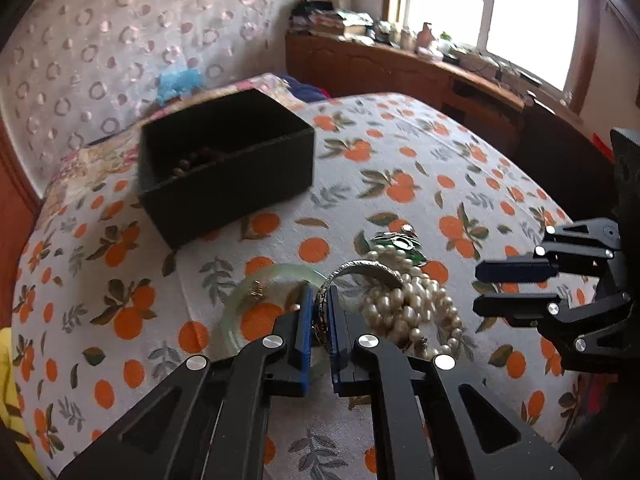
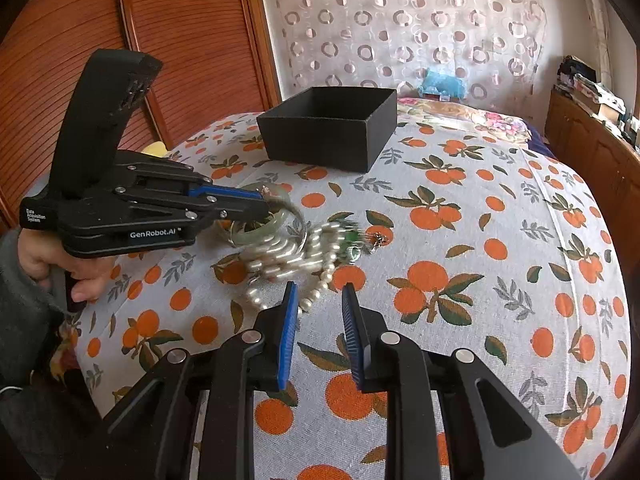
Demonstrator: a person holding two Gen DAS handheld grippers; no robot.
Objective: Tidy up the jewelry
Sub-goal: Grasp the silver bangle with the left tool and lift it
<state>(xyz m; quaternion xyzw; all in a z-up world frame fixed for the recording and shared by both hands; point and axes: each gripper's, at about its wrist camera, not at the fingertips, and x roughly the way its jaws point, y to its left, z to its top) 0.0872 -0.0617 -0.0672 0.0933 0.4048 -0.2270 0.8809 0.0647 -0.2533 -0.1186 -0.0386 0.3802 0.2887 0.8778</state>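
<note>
A pile of jewelry lies on the orange-print bedspread [image 1: 400, 152]: a pale green jade bangle [image 1: 236, 304], a silver bangle [image 1: 368, 270], a pearl necklace [image 1: 412, 304] and a green brooch [image 1: 396, 242]. My left gripper [image 1: 320, 292] is shut on the silver bangle's rim, between the jade bangle and the pearls. A black open box [image 1: 224, 168] with dark beads inside stands beyond. My right gripper [image 2: 320, 292] is open and empty, just short of the pearls [image 2: 288, 256]. The left gripper [image 2: 256, 204] and the box [image 2: 332, 132] also show in the right wrist view.
A patterned curtain [image 2: 400, 20] hangs behind the bed. A wooden cabinet [image 1: 400, 64] with clutter runs under the window at the right. A wooden panel wall [image 2: 120, 40] stands at the left. A yellow object [image 1: 12, 380] lies at the bed's left edge.
</note>
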